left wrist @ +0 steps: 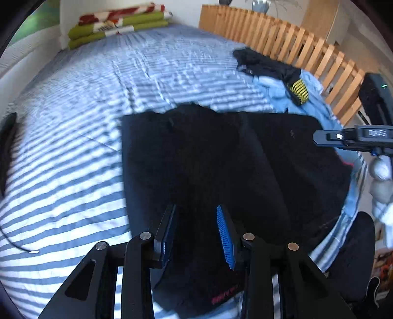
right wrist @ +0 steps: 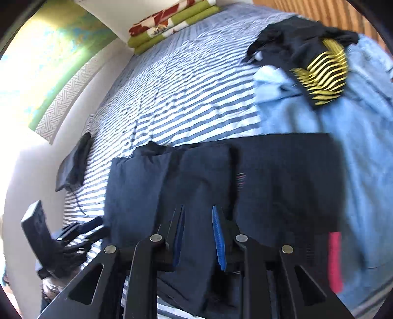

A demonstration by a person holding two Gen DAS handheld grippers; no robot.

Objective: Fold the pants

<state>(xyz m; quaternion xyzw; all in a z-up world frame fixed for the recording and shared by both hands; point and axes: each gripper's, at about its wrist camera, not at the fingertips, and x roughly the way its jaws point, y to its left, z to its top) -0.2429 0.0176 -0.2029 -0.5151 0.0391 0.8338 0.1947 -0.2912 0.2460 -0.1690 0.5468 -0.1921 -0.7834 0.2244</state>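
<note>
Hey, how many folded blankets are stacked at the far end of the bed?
2 visible: a green one at the bottom and a red-and-white floral one on top, against the far wall. Others could be hidden beneath.

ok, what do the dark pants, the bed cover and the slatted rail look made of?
Dark pants: matte woven cloth, probably cotton or a blend; soft creases at the folds, no sheen. Bed cover: thin striped blue-and-white fabric, likely cotton; fine wrinkles all over. Slatted rail: light wood, pale honey tone, looks smooth-finished; grain too blurred to confirm.
</note>
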